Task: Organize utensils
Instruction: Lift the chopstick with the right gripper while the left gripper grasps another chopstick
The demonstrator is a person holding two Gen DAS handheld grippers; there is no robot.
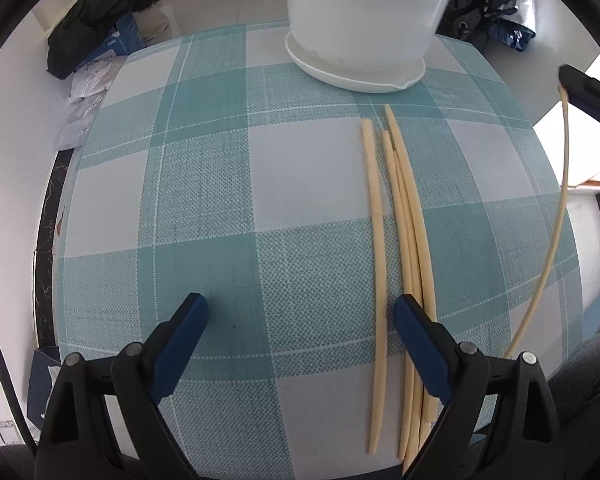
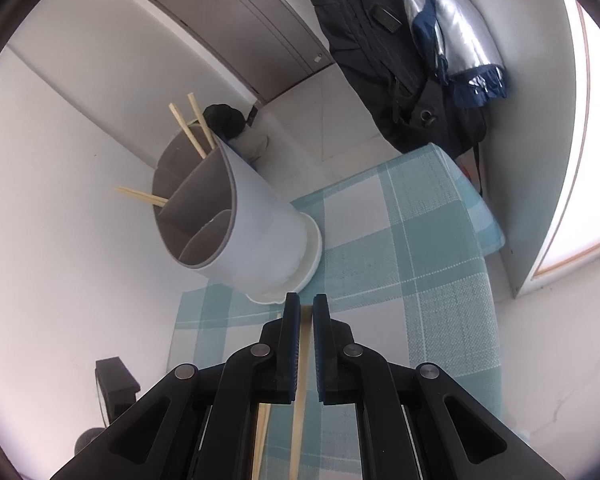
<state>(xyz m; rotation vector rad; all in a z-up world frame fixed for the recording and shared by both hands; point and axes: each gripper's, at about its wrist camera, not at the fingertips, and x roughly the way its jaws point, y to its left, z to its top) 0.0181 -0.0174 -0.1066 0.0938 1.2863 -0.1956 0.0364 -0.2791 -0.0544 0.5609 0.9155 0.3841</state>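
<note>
— four pale chopsticks (image 1: 396,248) are seen lying lengthwise on the teal-and-white checked tablecloth (image 1: 204,200), right of centre in the left wrist view; one is set slightly apart on the left, three are bunched and overlapping.

— and the left gripper (image 1: 300,316)?

— its jaws are held wide above the cloth at the bottom of the frame, nothing being gripped; the right-hand blue pad (image 1: 416,344) is placed over the bunch, and the lone stick is seen between the two pads.

— where is the holder?

— a white utensil holder (image 1: 360,28) on its white saucer (image 1: 352,76) is shown at the top centre of that view, just beyond the tips of the sticks. in the right wrist view it is found left of centre, its grey inside divided into compartments; two chopsticks (image 2: 192,128) are stood in the upper one and another pair (image 2: 142,196) is leaned out at the left.

— the right gripper (image 2: 306,304)?

— it is clamped nearly closed on a single chopstick (image 2: 300,400), which is run down between the pads at the bottom centre. in the left wrist view the same stick is seen curving along the right edge.
</note>
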